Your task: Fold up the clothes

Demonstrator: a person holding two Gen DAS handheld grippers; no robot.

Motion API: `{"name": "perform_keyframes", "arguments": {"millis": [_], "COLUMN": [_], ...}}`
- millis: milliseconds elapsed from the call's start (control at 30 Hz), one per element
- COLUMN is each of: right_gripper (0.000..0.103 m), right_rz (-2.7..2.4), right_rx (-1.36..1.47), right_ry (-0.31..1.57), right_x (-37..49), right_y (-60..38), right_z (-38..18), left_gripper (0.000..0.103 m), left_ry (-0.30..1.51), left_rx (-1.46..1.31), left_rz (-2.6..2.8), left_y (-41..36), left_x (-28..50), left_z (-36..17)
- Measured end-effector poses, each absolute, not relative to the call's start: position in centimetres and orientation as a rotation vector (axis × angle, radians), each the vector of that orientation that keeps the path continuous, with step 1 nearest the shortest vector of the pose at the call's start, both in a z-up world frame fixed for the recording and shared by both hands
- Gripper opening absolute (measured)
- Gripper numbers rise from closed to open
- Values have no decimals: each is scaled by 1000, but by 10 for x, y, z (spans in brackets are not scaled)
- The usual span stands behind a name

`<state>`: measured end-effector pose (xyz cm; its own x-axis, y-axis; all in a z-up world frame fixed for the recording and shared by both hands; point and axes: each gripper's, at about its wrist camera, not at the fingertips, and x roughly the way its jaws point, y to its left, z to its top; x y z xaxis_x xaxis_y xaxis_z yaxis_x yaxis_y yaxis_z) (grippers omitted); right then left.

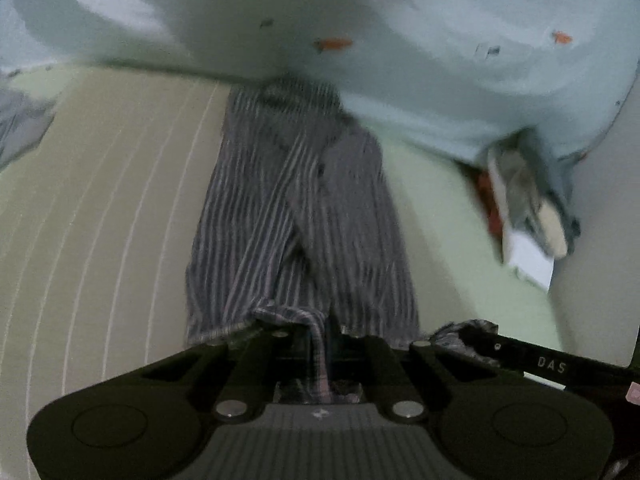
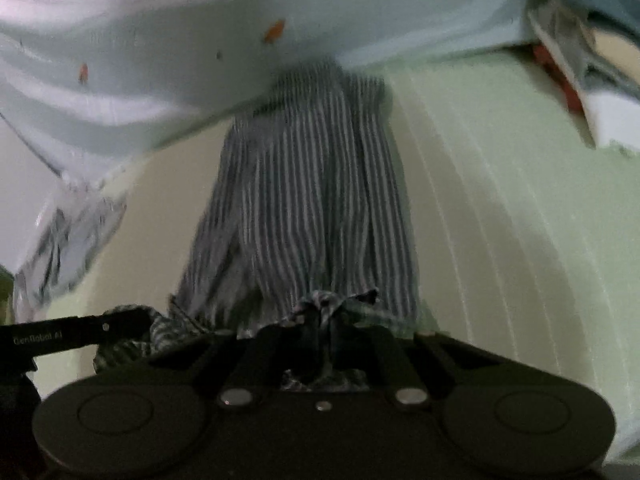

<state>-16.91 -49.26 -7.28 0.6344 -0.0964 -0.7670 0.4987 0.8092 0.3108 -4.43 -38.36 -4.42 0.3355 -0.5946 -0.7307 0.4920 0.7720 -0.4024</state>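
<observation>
A grey striped garment (image 1: 296,216) hangs stretched from both grippers down toward a green striped bed surface (image 1: 112,200). My left gripper (image 1: 320,332) is shut on one bunched edge of it. My right gripper (image 2: 328,320) is shut on the other edge of the same garment (image 2: 312,200). Each gripper shows at the side of the other's view: the right one in the left wrist view (image 1: 520,356), the left one in the right wrist view (image 2: 80,330). The garment's far end lies under a pale blue quilt (image 1: 400,40).
The pale blue quilt (image 2: 160,60) with small orange marks covers the far part of the bed. A pile of folded items (image 1: 524,208) lies at the right, also seen in the right wrist view (image 2: 580,80). A crumpled patterned cloth (image 2: 68,236) lies at the left.
</observation>
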Motion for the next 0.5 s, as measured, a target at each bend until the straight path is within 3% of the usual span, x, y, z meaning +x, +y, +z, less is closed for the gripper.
{"name": "perform_keyframes", "arguments": {"millis": [267, 500], "right_gripper": [5, 5], "right_rz": [-383, -403], "right_rx": [535, 543], "right_ry": [691, 718], "right_x": [-134, -90], "right_y": [-525, -546], "right_z": [-44, -72], "left_gripper": [7, 7], "left_ry": [904, 966], "left_rx": [-133, -126], "left_rz": [-703, -656], "left_y": [-400, -413], "left_x": [8, 49], "left_z": [-22, -56]}}
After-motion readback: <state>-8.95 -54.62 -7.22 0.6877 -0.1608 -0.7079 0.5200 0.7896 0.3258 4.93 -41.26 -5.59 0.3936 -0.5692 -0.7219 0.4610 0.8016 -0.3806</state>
